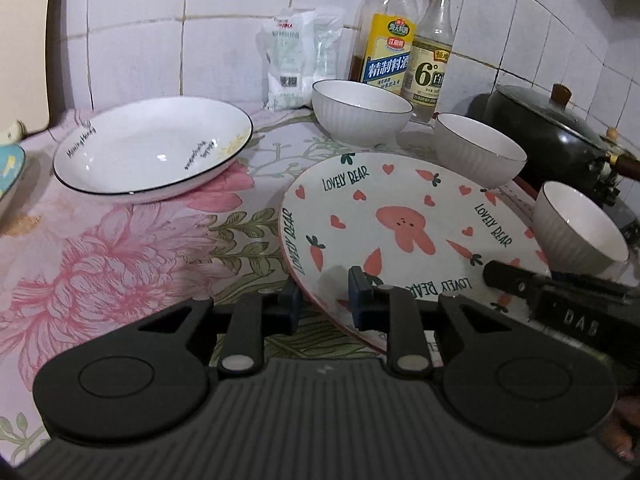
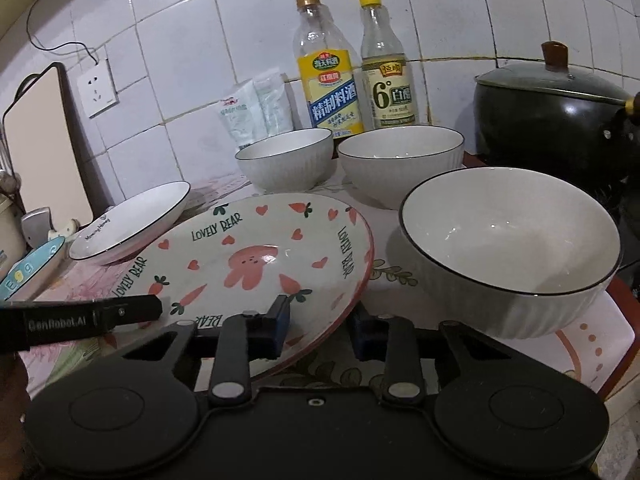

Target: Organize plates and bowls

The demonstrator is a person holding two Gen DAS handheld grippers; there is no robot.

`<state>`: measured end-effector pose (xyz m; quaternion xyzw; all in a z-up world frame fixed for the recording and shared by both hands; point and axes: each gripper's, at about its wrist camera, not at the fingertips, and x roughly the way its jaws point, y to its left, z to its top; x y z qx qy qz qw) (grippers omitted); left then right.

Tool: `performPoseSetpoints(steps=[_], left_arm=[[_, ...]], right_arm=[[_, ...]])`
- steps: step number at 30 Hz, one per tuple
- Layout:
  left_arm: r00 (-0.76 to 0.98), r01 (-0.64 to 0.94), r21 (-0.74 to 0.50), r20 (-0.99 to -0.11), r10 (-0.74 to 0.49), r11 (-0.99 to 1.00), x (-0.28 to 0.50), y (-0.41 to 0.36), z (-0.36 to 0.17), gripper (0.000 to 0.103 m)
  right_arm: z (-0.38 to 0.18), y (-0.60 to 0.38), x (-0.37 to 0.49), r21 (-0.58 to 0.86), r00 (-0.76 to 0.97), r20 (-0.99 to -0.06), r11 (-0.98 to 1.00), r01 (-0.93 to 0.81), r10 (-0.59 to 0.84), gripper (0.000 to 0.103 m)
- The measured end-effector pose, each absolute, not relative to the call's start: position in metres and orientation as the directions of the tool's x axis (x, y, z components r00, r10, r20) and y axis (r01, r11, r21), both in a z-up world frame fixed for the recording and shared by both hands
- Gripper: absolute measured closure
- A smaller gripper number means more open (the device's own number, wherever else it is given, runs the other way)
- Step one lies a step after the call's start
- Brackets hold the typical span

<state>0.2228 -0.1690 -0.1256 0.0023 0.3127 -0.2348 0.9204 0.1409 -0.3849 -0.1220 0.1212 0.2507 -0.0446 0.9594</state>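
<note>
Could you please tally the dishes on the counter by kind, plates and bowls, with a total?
Plates: 3, namely the bunny plate, the black-rimmed white plate and the blue plate at the left edge.
Bowls: 3, namely the near bowl, the middle bowl and the far bowl.
Total: 6

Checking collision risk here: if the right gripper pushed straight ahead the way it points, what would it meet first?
The right gripper is already clamped on the near rim of the Lovely Bear plate, so it would push that plate first; beyond it, probably the two white bowls by the wall, though depth is unclear.
</note>
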Motion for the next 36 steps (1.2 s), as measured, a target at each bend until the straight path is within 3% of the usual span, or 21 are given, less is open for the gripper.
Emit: performPoseSetpoints(steps=[21, 36], left_arm=[[0.701, 0.369, -0.158, -0.6, -0.386, 0.916, 0.163, -0.104, -0.092, 0.081], [0.775, 0.298, -0.137, -0.543, -0.323, 0.945, 0.12, -0.044, -0.045, 0.081]], right_arm=[[-0.088, -0.331, 0.105, 0.193, 0.854, -0.518, 0.978, 0.074, 0.038, 0.072], [-0.043, -0.273, 0.082, 0.184, 0.879, -0.462, 0.982, -0.038, 0.12, 0.072]])
